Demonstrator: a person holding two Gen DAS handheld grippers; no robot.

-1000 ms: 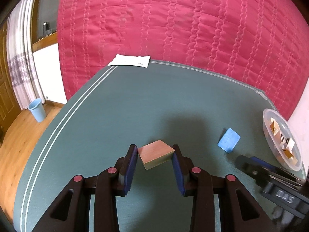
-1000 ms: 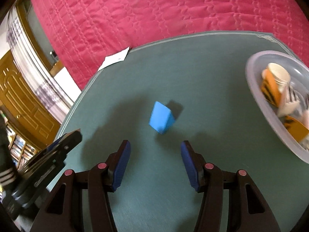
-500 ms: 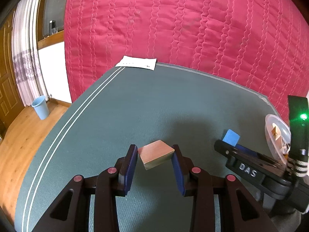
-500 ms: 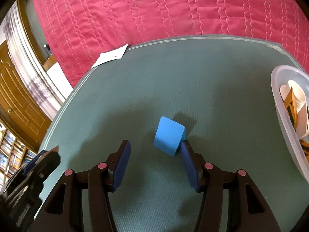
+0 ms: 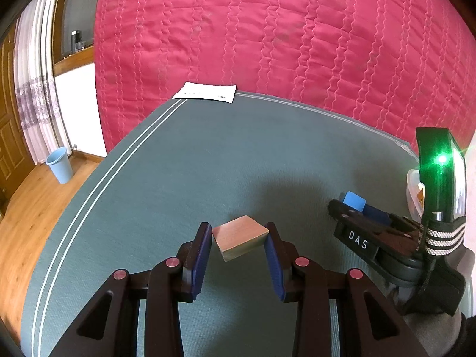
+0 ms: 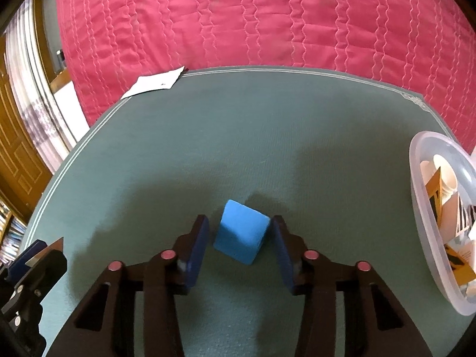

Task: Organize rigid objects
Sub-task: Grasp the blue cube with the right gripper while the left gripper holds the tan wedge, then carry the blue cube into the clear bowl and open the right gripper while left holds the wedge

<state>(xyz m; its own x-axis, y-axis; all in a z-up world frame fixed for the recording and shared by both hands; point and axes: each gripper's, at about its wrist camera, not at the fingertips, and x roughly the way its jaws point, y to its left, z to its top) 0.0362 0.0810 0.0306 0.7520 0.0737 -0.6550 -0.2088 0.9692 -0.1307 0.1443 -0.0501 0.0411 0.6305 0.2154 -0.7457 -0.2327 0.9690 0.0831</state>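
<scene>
Right wrist view: the right gripper (image 6: 239, 238) has just been closing around the blue block (image 6: 241, 231) on the green table (image 6: 238, 136), touching its right side. Left gripper (image 5: 238, 242) clamps the wooden block (image 5: 239, 237). Next, I think, lift toward the plastic bowl (image 6: 422, 196).

Soft, even daylight; broad dim shadows fall on the green mat (image 6: 238, 136). Strong fisheye bending, dark vignetted corners. A green LED (image 5: 442, 159) flares.

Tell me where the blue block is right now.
In the right wrist view the blue block sits on the green mat between the right gripper's fingers, left of the clear plastic bowl.
</scene>
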